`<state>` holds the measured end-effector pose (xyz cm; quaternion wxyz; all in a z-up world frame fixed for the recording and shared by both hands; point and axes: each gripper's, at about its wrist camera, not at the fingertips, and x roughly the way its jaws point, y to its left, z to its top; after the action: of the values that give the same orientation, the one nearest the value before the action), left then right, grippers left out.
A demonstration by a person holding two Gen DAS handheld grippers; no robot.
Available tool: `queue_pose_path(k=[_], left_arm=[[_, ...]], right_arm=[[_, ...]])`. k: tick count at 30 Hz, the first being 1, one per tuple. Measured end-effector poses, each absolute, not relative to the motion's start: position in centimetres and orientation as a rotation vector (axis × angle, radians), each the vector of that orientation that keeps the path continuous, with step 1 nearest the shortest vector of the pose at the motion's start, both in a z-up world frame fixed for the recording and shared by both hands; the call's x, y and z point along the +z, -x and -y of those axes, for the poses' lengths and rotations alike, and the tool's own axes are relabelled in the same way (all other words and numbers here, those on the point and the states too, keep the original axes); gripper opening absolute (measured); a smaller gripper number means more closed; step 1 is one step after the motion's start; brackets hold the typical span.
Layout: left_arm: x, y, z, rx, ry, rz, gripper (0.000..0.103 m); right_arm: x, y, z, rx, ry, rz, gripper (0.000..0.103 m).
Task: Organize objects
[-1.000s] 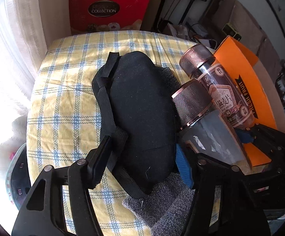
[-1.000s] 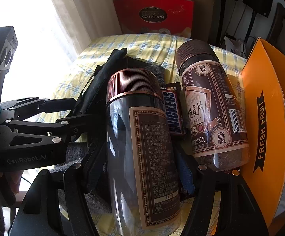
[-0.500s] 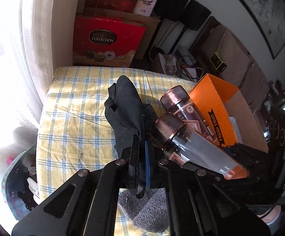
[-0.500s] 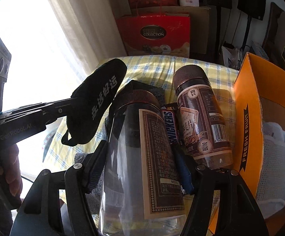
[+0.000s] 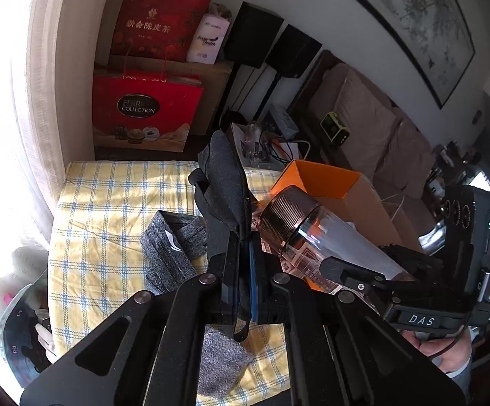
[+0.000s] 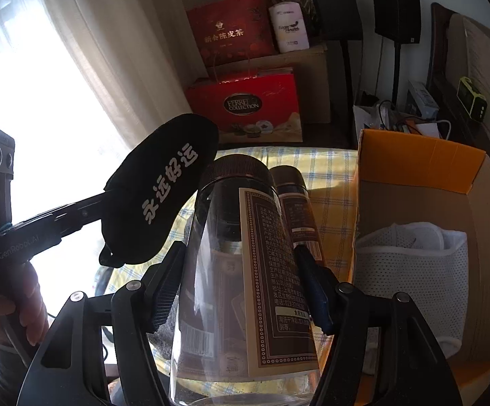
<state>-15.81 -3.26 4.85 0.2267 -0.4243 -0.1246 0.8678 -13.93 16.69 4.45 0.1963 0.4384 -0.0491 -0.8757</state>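
My left gripper [image 5: 243, 270] is shut on a black sleep mask [image 5: 226, 186] and holds it in the air above the table; the mask [image 6: 163, 189] shows white lettering in the right wrist view. My right gripper [image 6: 241, 291] is shut on a clear empty jar [image 6: 241, 270] with a brown ribbed lid, also lifted; the same jar [image 5: 312, 237] appears right of the mask. A second jar [image 6: 295, 203] with dark contents lies on the checked cloth [image 6: 332, 203]. The orange cardboard box [image 6: 420, 162] stands open at right. A grey sock [image 5: 173, 250] lies on the cloth below the mask.
A white mesh item [image 6: 410, 260] sits inside the box. Red gift bags [image 5: 146, 111] and a brown carton stand behind the table. A curtain [image 5: 42, 101] hangs at left, speakers [image 5: 272, 47] and a sofa [image 5: 380, 128] lie beyond. A hand [image 6: 11, 301] grips the left tool.
The left gripper closed on the sleep mask and lifted it off the cloth, uncovering the grey sock. The right gripper rose with the empty jar, leaving the second jar on the table.
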Motion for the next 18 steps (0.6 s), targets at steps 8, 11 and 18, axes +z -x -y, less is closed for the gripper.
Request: queue_pose_path(k=[8,11,18], left_arm=[[5.4,15.7,-1.6,2.358,1.147,0.309,0.004],[5.5,15.4,-3.3,2.357,1.138,0.290,0.004],[6.0,14.8,-7.2,2.351,1.118,0.227,0.004]], right_arm=[[5.9,14.0,-22.5,-2.575,-1.222,0.186,0.067],[6.1,13.9,-24.7,-2.623,-1.224,0.208,0.067],[6.8,13.8,-28.9,-2.710,-1.216,0.236,0.067]])
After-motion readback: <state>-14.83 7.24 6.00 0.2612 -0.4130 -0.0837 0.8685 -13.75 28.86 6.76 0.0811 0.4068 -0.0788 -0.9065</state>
